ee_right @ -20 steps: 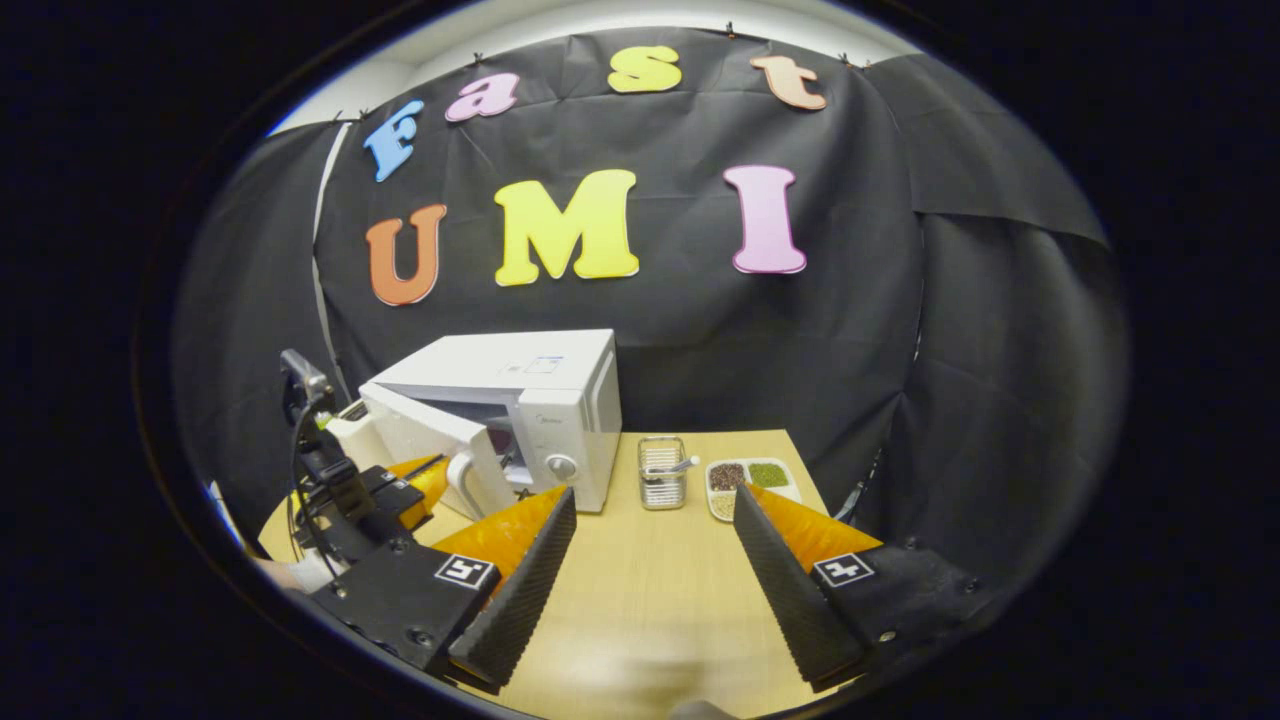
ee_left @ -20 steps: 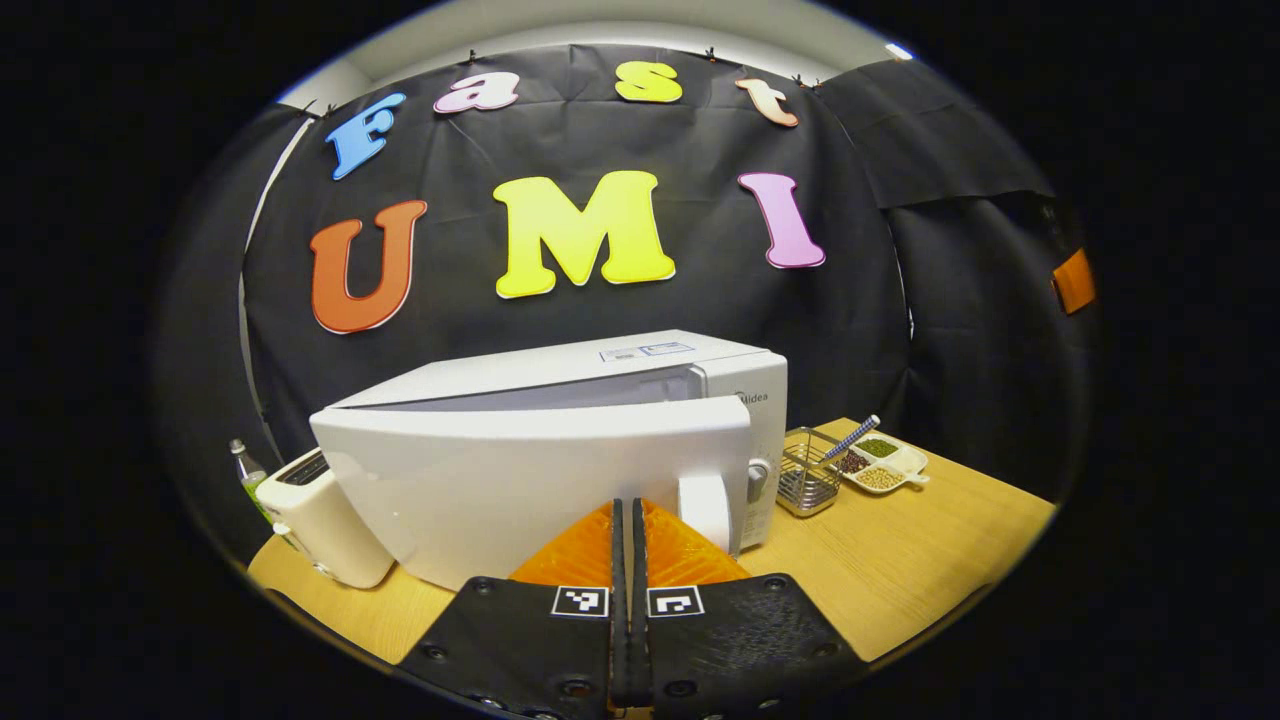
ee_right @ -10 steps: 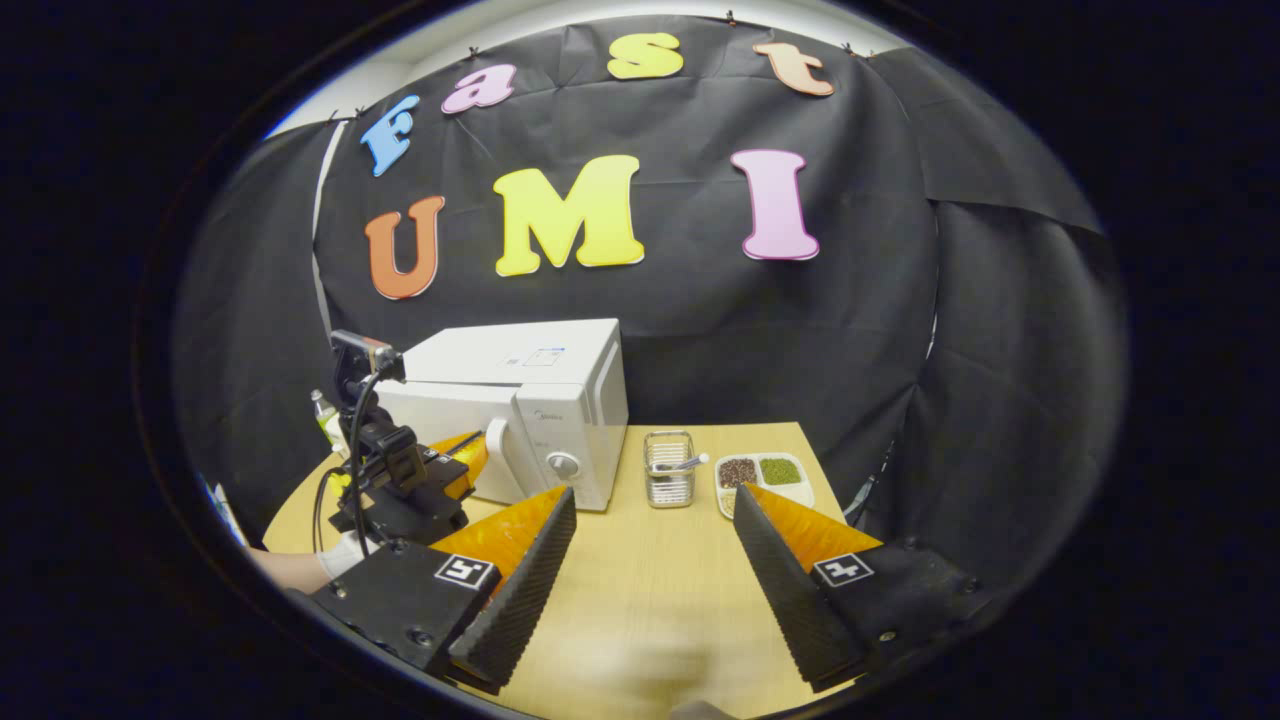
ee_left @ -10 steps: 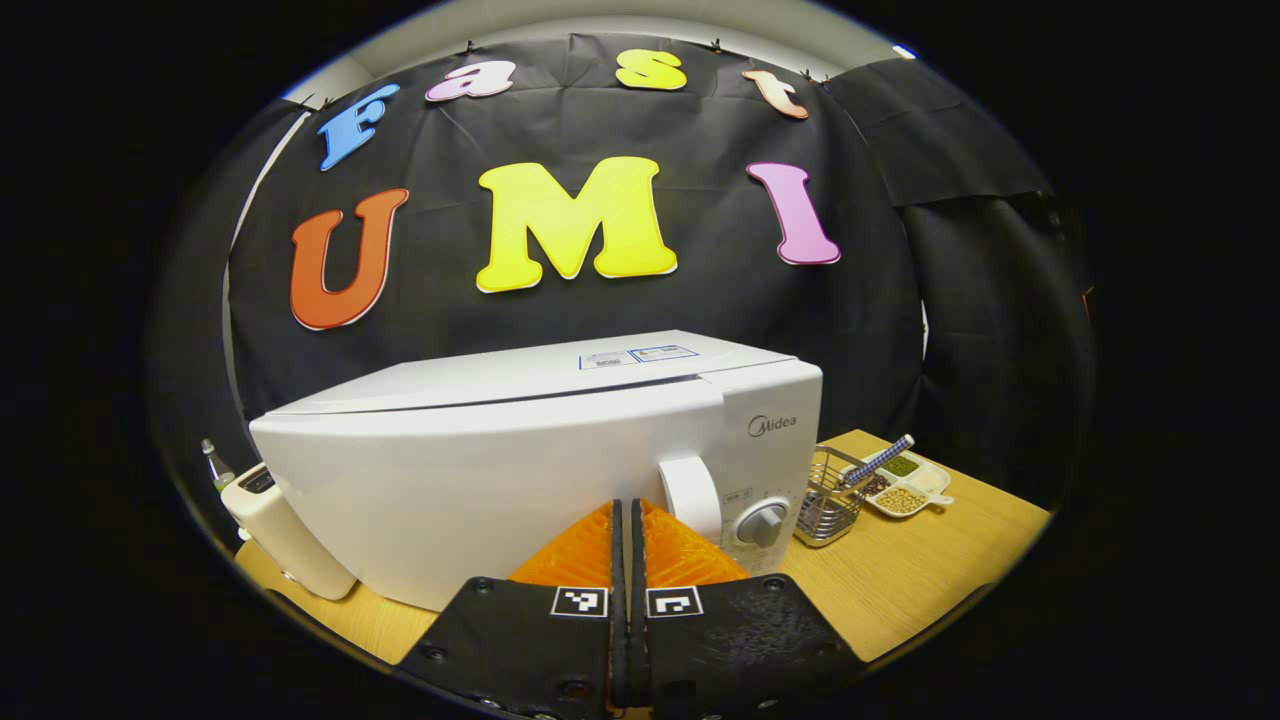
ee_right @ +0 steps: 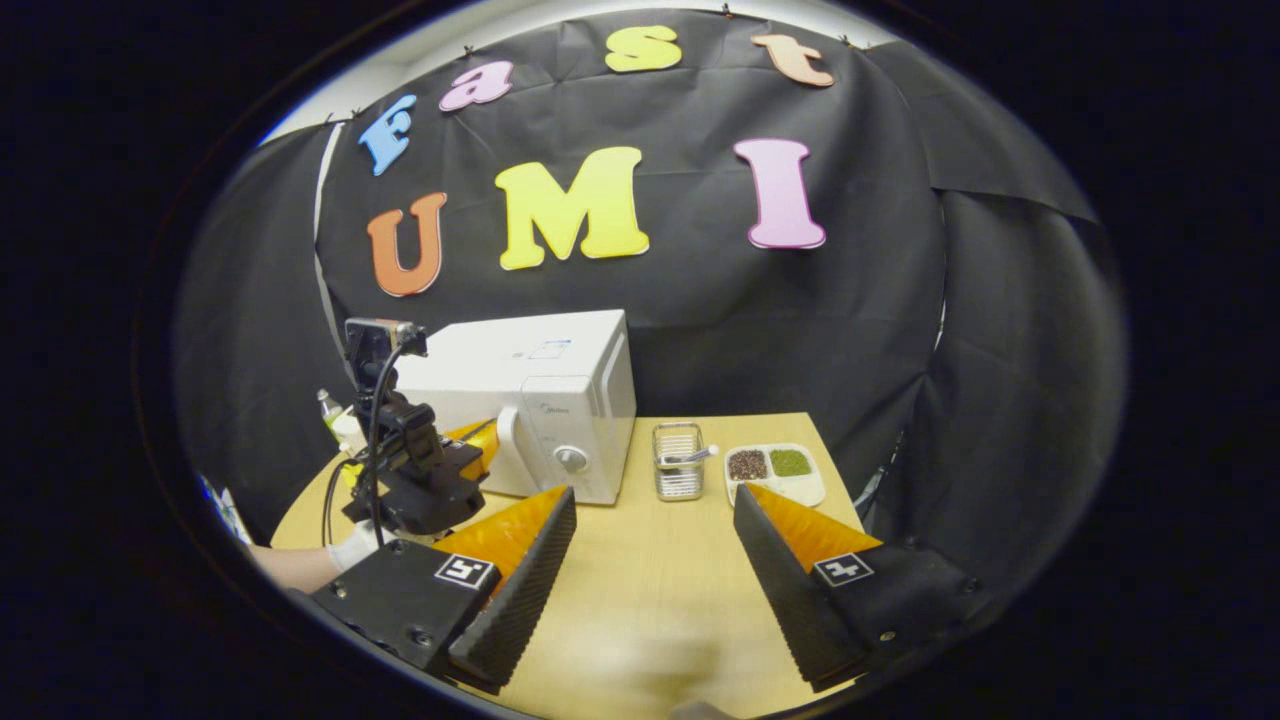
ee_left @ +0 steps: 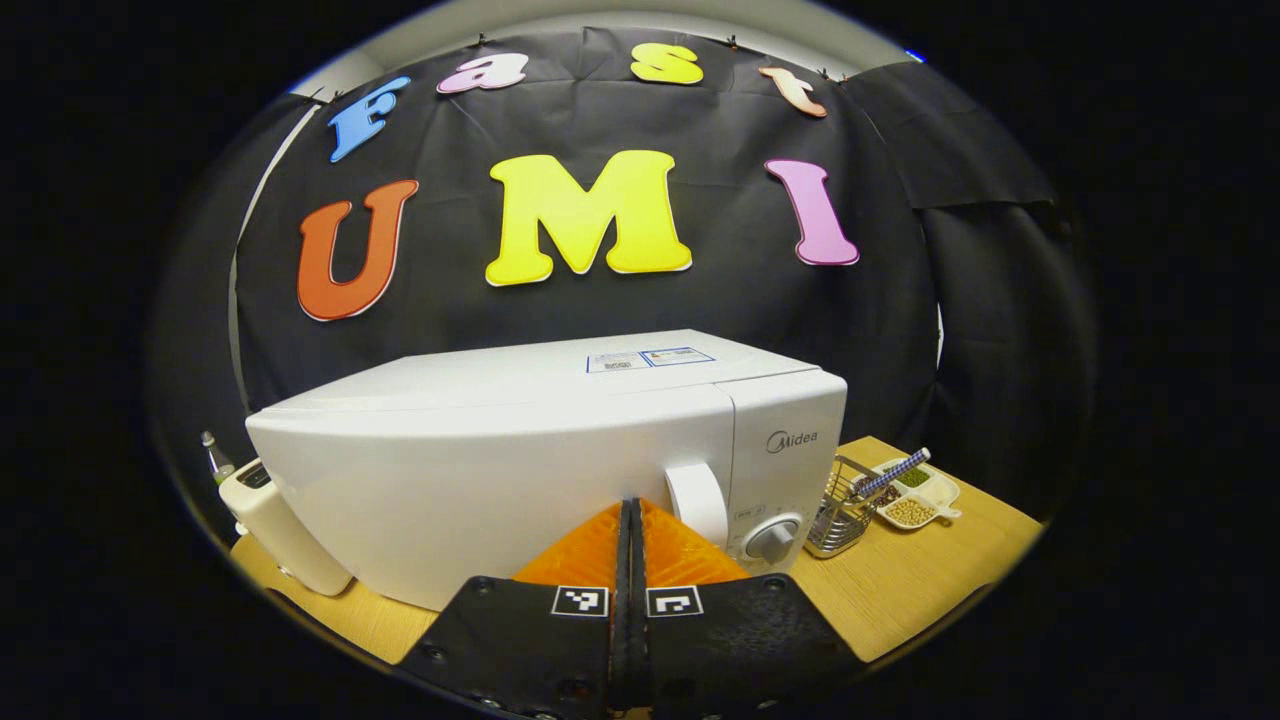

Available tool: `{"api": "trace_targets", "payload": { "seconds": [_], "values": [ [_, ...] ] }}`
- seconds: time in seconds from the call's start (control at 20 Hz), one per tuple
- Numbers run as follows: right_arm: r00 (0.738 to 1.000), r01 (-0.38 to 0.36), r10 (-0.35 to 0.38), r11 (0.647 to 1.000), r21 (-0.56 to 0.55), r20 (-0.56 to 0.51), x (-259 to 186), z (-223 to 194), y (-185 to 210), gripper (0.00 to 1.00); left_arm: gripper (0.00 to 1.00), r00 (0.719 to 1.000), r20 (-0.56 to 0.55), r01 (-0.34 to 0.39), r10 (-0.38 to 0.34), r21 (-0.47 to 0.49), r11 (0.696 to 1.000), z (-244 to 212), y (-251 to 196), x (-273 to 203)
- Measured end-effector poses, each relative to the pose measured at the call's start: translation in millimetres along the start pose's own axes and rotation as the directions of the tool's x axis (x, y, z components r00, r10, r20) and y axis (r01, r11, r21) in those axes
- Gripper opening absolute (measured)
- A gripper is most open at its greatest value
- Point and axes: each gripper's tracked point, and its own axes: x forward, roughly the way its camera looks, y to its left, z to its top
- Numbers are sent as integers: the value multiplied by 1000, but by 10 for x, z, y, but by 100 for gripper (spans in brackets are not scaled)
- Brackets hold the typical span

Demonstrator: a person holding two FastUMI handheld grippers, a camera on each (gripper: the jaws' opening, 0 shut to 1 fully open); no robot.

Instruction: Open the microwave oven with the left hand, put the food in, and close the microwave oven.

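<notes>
Left gripper view, left to right: a clear bottle (ee_left: 211, 452) shows at the far left edge of the light wooden table (ee_left: 920, 570), with a cream-white toaster (ee_left: 282, 530) just beside it. The white box-shaped microwave oven (ee_left: 520, 470) stands next; its door sits flush with the body, shut. The food itself cannot be seen. Your left gripper (ee_left: 630, 515) has its jaws together with nothing between them, tips at the door's face just left of the white door handle (ee_left: 697, 500); whether they touch the door I cannot tell. Right of the handle is the round grey dial (ee_left: 773, 540). Beyond the oven stands a small wire basket (ee_left: 840, 495) holding a patterned-handled utensil (ee_left: 890, 472), then a white divided dish of beans and grains (ee_left: 915, 500).

Right gripper view, left to right: your hand (ee_right: 345, 550) holds the left gripper (ee_right: 478, 445) against the microwave oven's (ee_right: 540, 400) front. The wire basket (ee_right: 678, 472) and divided dish (ee_right: 778, 470) stand to the oven's right, near each other. Your right gripper (ee_right: 655, 520) hangs above the bare table (ee_right: 640, 600) with its jaws wide apart, holding nothing.
</notes>
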Motion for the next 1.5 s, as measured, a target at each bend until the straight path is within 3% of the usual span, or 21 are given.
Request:
{"api": "trace_targets", "payload": {
  "seconds": [0.05, 0.15, 0.2, 0.3, 0.35, 0.45, 0.5, 0.55, 0.65, 0.7, 0.8, 0.85, 0.9, 1.0, 1.1, 1.2, 1.25, 1.35, 1.4, 1.45, 1.5],
  "values": [
    [1000, -1, 1, 1000, 8, 0, -18, -21, 11, 100, 0, 1000, -6, 2, -2, -18, 1000, -4, -7, -41],
    [1000, 5, -5, 1000, 8, 0, -70, -36, 15, 92, 0, 1000, -11, 8, -8, -33, 999, -13, -38, -153],
    [1000, 8, -8, 1000, 8, 4, -98, -32, 17, 100, 0, 1000, -17, 6, -6, -31, 1000, -30, -29, -245],
    [1000, 9, -9, 1000, 4, 14, -150, -30, 42, 92, 0, 999, -32, 8, -9, -17, 1000, -72, -38, -443],
    [1000, 8, -8, 1000, 3, 25, -186, -21, 58, 100, 0, 997, -63, 33, -34, -8, 999, -148, -82, -560],
    [999, 19, -18, 1000, -12, 48, -249, -14, 61, 92, 58, 994, -100, 36, -33, 28, 999, -248, -77, -743],
    [998, 26, -24, 999, -27, 58, -270, -24, 60, 100, 87, 995, -99, 24, -19, 52, 998, -241, -28, -878],
    [998, 31, -28, 999, -42, 61, -292, -57, 64, 100, 96, 995, -94, 28, -22, 63, 998, -228, -16, -976],
    [997, 39, -35, 998, -56, 69, -334, -102, 78, 92, 96, 996, -91, 25, -20, 59, 998, -182, -13, -1206],
    [997, 38, -34, 998, -55, 72, -361, -116, 98, 100, 96, 996, -82, 27, -23, 50, 998, -111, -18, -1343],
    [996, 32, -28, 999, -42, 85, -421, -107, 158, 100, 96, 998, -49, 29, -27, 25, 999, 82, -25, -1620],
    [995, 29, -25, 999, -38, 96, -450, -94, 190, 92, 96, 999, -33, 26, -26, 16, 1000, 189, -14, -1767],
    [994, 25, -21, 999, -35, 107, -483, -74, 225, 100, 96, 999, -27, 25, -25, 7, 1000, 285, -13, -1926],
    [992, 15, -12, 1000, -25, 125, -543, -61, 317, 92, 96, 1000, 14, 21, -20, -7, 1000, 539, 1, -2251],
    [989, 8, -5, 1000, -26, 145, -624, -28, 409, 100, 96, 998, 60, 16, -14, -22, 1000, 803, 63, -2542],
    [985, -6, 11, 1000, -28, 171, -709, 40, 513, 92, 96, 995, 100, 9, -5, -32, 999, 1056, 162, -2777],
    [984, -12, 18, 999, -30, 180, -747, 61, 561, 100, 96, 992, 124, -3, 7, -37, 999, 1207, 234, -2895],
    [979, -30, 33, 999, -18, 199, -859, 154, 638, 92, 95, 983, 179, -26, 37, -62, 998, 1498, 381, -3080],
    [976, -38, 39, 999, -9, 216, -922, 235, 668, 100, 96, 977, 206, -42, 56, -73, 996, 1625, 468, -3158],
    [971, -42, 42, 999, -4, 236, -985, 334, 681, 92, 96, 970, 229, -64, 80, -78, 995, 1715, 564, -3227],
    [965, -42, 41, 999, -3, 261, -1048, 443, 688, 100, 95, 967, 235, -86, 104, -83, 993, 1780, 654, -3280]
  ]
}}
